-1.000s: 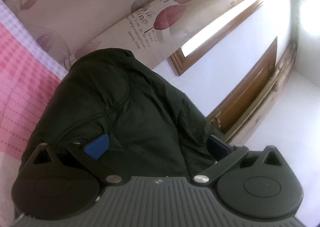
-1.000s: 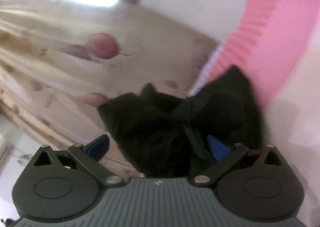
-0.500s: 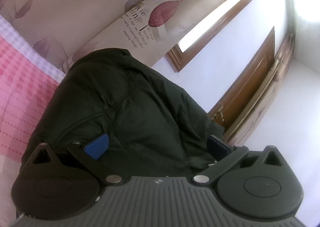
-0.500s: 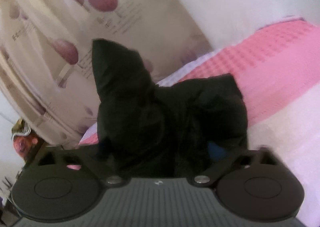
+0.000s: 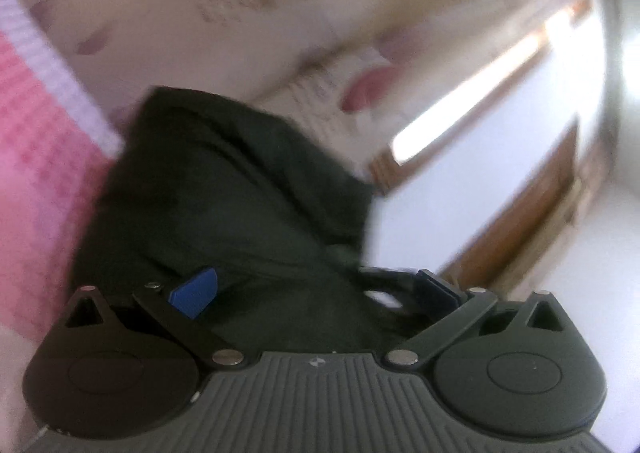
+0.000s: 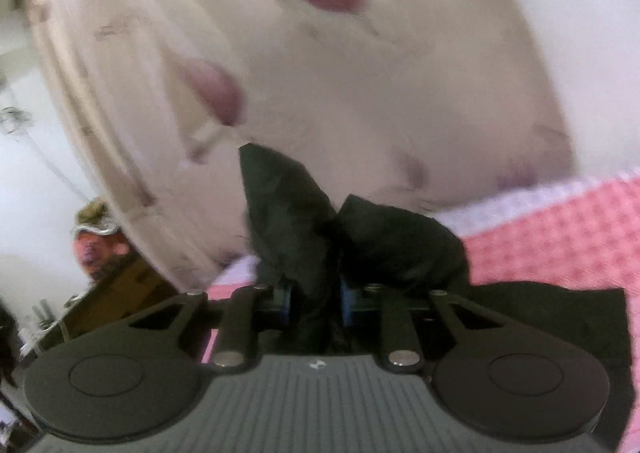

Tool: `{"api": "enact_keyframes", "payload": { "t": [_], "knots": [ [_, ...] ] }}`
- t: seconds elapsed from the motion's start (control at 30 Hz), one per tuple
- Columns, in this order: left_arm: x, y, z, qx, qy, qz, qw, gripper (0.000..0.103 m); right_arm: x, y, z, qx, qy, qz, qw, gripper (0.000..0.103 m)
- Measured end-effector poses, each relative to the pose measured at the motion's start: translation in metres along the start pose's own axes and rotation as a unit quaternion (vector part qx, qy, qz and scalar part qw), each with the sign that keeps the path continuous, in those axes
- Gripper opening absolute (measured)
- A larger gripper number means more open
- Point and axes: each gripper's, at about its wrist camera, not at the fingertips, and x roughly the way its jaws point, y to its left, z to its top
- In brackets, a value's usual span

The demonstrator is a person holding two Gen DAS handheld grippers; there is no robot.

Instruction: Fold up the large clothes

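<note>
The right gripper (image 6: pixel 314 303) has its jaws closing narrow on a bunched fold of the dark jacket (image 6: pixel 384 245), cloth pinched between the blue pads (image 6: pixel 345 301). The left gripper (image 5: pixel 316 289) stands with jaws wide, the jacket (image 5: pixel 224 197) mounded between them. Beyond lies the pink checked bed cover (image 6: pixel 560 237), then the leaf-print curtain (image 5: pixel 200 13) and a window (image 5: pixel 472 105).

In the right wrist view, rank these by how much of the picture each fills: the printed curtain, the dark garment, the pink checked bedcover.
Largest to smallest:
1. Printed curtain, filling most of the upper frame.
2. Dark garment, bunched between the closing right gripper.
3. Pink checked bedcover.
The garment sits nearest the camera, so ranks two and three are unsure.
</note>
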Motion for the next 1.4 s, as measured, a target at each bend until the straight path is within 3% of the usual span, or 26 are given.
{"api": "enact_keyframes", "payload": {
  "t": [0.17, 0.27, 0.33, 0.43, 0.5, 0.6, 0.73, 0.8, 0.83, 0.87, 0.9, 1.0, 1.1, 1.27, 1.33, 1.4],
  "knots": [
    [0.022, -0.018, -0.016, 0.013, 0.039, -0.034, 0.9986, 0.103, -0.024, -0.047, -0.03, 0.061, -0.012, -0.002, 0.998, 0.021],
    [0.033, -0.026, -0.022, 0.025, 0.046, -0.041, 0.9978, 0.103, -0.036, -0.057, -0.045, 0.079, -0.017, 0.006, 0.997, 0.021],
    [0.045, -0.027, -0.029, 0.046, 0.064, -0.038, 0.9962, 0.103, -0.033, -0.076, -0.052, 0.123, -0.021, 0.021, 0.992, 0.022],
    [0.052, -0.03, -0.045, 0.095, 0.076, -0.024, 0.9922, 0.103, -0.023, -0.087, -0.061, 0.18, -0.026, 0.04, 0.982, 0.034],
    [0.05, -0.027, -0.05, 0.104, 0.079, -0.025, 0.9912, 0.103, -0.026, -0.08, -0.061, 0.195, -0.037, 0.042, 0.979, 0.04],
    [0.047, -0.021, -0.05, 0.1, 0.077, -0.025, 0.9916, 0.103, -0.062, -0.049, -0.056, 0.151, -0.074, 0.008, 0.986, 0.044],
    [0.048, -0.021, -0.051, 0.097, 0.075, -0.023, 0.9922, 0.103, -0.112, 0.037, -0.068, 0.001, -0.081, -0.063, 0.995, 0.044],
    [0.049, -0.023, -0.052, 0.105, 0.073, -0.023, 0.9916, 0.103, -0.114, 0.081, -0.085, -0.069, -0.065, -0.087, 0.992, 0.042],
    [0.048, -0.023, -0.052, 0.108, 0.072, -0.023, 0.9913, 0.103, -0.108, 0.099, -0.096, -0.102, -0.046, -0.116, 0.987, 0.041],
    [0.047, -0.022, -0.052, 0.108, 0.069, -0.021, 0.9915, 0.103, -0.097, 0.112, -0.109, -0.138, -0.025, -0.156, 0.978, 0.03],
    [0.044, -0.021, -0.051, 0.107, 0.066, -0.02, 0.9919, 0.103, -0.083, 0.114, -0.122, -0.15, -0.002, -0.189, 0.971, 0.028],
    [0.04, -0.016, -0.05, 0.105, 0.064, -0.021, 0.9922, 0.103, -0.063, 0.082, -0.143, -0.049, 0.019, -0.171, 0.984, 0.027],
    [0.037, -0.015, -0.046, 0.093, 0.067, -0.013, 0.9933, 0.103, -0.046, 0.059, -0.144, 0.01, 0.02, -0.146, 0.989, 0.027],
    [0.036, -0.015, -0.046, 0.095, 0.069, 0.0, 0.993, 0.103, -0.038, 0.049, -0.129, 0.059, 0.026, -0.116, 0.991, 0.028],
    [0.036, -0.015, -0.049, 0.103, 0.065, 0.003, 0.9925, 0.103, -0.046, 0.065, -0.115, 0.034, 0.009, -0.136, 0.99, 0.03],
    [0.036, -0.015, -0.049, 0.102, 0.061, 0.0, 0.9929, 0.103, -0.051, 0.105, -0.089, -0.034, -0.04, -0.159, 0.986, 0.032]
  ]
}}
